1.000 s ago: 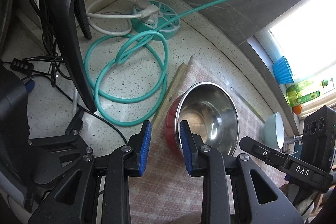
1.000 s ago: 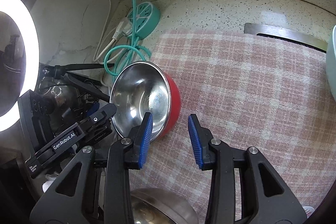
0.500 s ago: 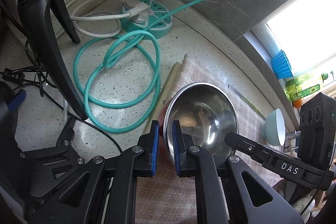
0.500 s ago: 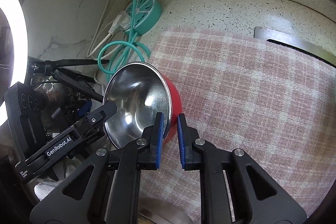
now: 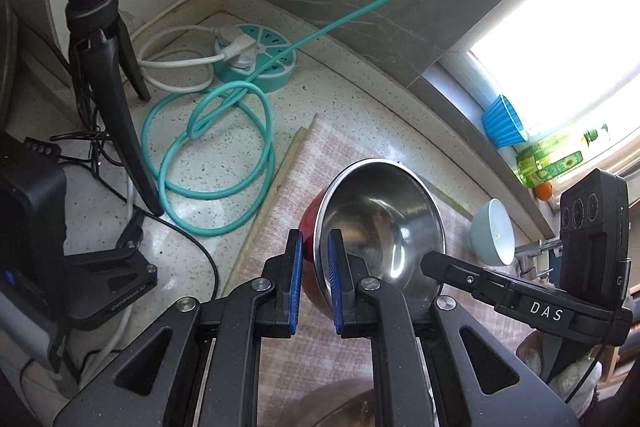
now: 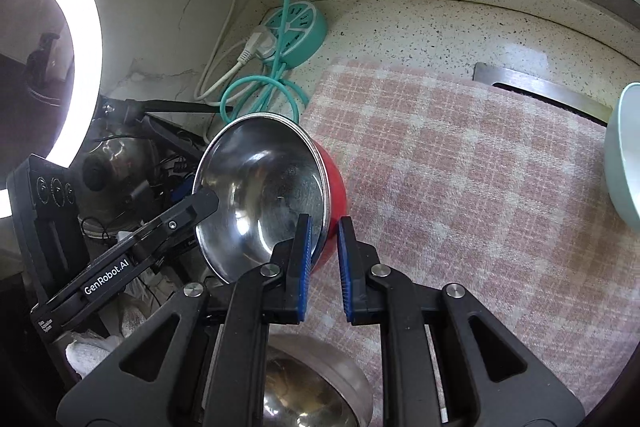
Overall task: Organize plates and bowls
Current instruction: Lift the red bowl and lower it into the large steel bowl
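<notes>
You have the red bowl (image 5: 378, 227) pinched at opposite rim points, left tool (image 5: 314, 283) and right tool (image 6: 322, 263) each clamped on it, tilted above the cloth (image 6: 460, 163). Next, I'd judge, carry it level to the steel bowl (image 6: 316, 387) below.

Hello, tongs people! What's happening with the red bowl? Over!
Left tongs and right tongs both shut on the red bowl's rim. Bowl tilted over the cloth. Steel bowl lies below.
</notes>
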`<state>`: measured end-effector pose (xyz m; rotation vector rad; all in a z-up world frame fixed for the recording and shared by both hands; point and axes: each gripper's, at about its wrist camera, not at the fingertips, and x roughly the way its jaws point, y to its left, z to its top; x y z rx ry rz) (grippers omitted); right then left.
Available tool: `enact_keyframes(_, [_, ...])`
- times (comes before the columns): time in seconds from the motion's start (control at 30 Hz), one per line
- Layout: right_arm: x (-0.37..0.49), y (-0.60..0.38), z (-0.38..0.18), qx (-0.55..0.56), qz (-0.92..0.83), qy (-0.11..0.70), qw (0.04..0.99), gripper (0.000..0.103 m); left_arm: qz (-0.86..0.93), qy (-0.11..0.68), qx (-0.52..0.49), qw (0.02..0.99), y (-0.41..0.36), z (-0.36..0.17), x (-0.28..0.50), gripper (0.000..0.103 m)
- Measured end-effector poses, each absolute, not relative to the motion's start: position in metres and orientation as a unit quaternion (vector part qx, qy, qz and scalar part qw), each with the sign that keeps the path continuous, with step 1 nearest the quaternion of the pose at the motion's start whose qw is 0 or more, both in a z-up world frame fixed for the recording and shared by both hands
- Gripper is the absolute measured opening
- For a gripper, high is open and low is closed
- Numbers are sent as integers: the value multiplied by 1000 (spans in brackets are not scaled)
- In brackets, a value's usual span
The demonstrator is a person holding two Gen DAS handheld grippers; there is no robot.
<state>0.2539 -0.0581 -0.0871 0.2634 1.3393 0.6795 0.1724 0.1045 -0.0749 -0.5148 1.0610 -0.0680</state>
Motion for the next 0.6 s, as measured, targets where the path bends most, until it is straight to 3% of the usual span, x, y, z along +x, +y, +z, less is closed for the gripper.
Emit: enact_keyframes(0.6, [170,-97,-62,115,345,598,714,13,-57,470,-256,843,80,-49,77,11])
